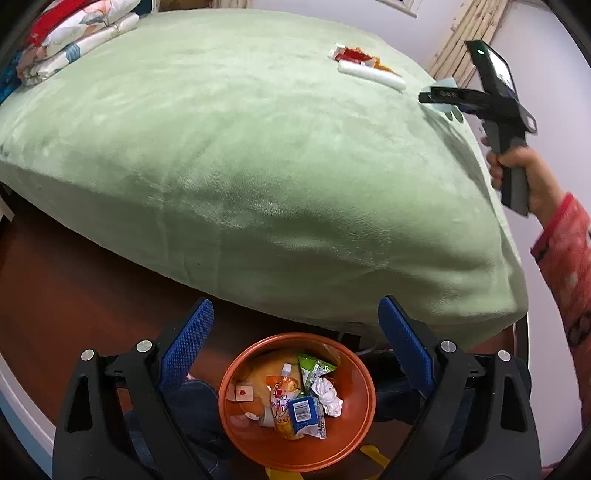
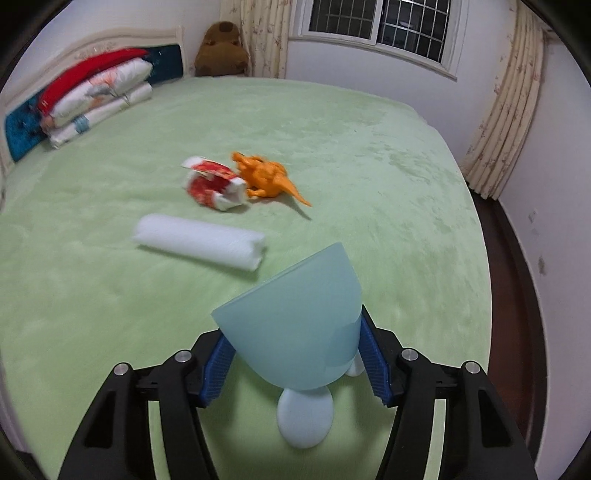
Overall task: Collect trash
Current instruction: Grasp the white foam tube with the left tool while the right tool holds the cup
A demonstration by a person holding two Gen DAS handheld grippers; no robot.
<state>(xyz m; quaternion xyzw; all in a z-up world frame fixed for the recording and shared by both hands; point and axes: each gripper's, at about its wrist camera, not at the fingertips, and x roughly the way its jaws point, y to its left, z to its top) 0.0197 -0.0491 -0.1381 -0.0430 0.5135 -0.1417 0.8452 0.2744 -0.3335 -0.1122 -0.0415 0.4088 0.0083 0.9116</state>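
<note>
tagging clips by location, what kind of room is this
Most likely a home bedroom: a wide bed under a pale green plush blanket, folded floral quilts stacked against a padded headboard, and a curtained barred window behind.

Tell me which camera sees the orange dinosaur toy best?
The right wrist view: the orange dinosaur toy lies in full sight on the green bed, beside the red wrapper. The left wrist view shows only a sliver of orange behind that wrapper.

Left gripper point(image 1: 295, 339) gapes above the orange bin point(image 1: 297, 448).
</note>
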